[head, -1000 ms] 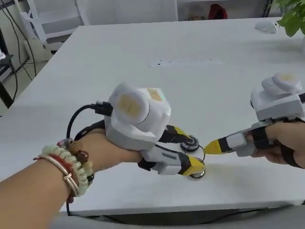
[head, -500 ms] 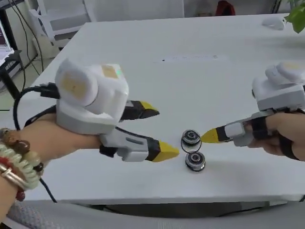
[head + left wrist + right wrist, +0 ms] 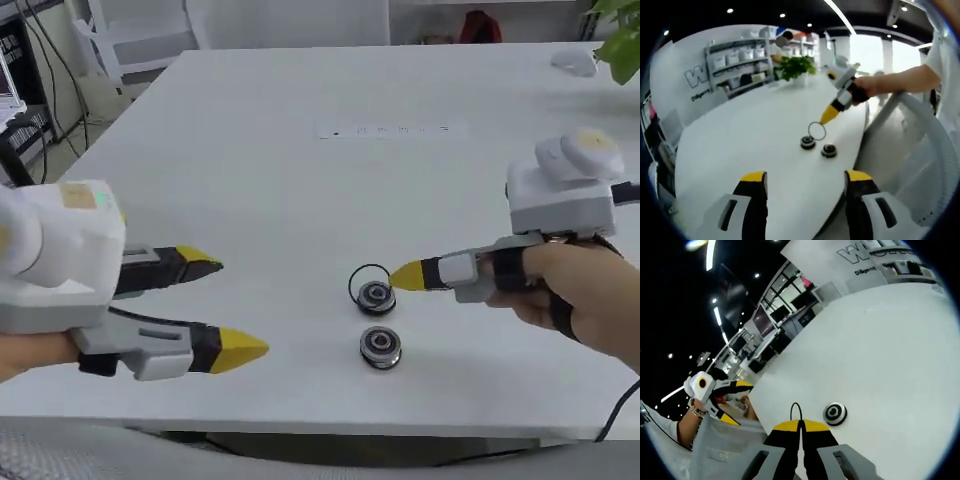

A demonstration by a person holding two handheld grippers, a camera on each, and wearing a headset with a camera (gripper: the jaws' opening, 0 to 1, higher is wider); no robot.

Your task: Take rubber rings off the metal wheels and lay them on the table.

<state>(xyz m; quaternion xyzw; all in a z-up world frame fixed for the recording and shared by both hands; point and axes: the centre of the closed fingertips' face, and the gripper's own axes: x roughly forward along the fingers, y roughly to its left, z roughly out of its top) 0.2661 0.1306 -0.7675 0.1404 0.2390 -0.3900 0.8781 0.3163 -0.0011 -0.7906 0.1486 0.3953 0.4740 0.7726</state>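
Note:
Two metal wheels [image 3: 376,294] [image 3: 381,344] lie near the white table's [image 3: 300,180] front edge. My right gripper [image 3: 400,275] is shut on a thin black rubber ring [image 3: 366,267], which hangs as a loop just over the farther wheel. The right gripper view shows the ring [image 3: 792,410] pinched between the closed jaws, with one wheel [image 3: 834,413] beside it. My left gripper [image 3: 225,308] stands open and holds nothing, well left of the wheels. From the left gripper view, both wheels [image 3: 808,143] [image 3: 829,150] sit ahead, and the ring [image 3: 809,130] dangles from the right gripper [image 3: 830,116].
A faint label strip [image 3: 390,130] lies mid-table. A small white object [image 3: 575,62] and a green plant [image 3: 620,40] sit at the far right corner. White chairs [image 3: 110,50] stand beyond the far left edge. The table's front edge runs just below the wheels.
My left gripper has drawn back to the left, away from the wheels, and stands open. The right gripper has stayed by the wheels, and the black ring now hangs loose from its tips.

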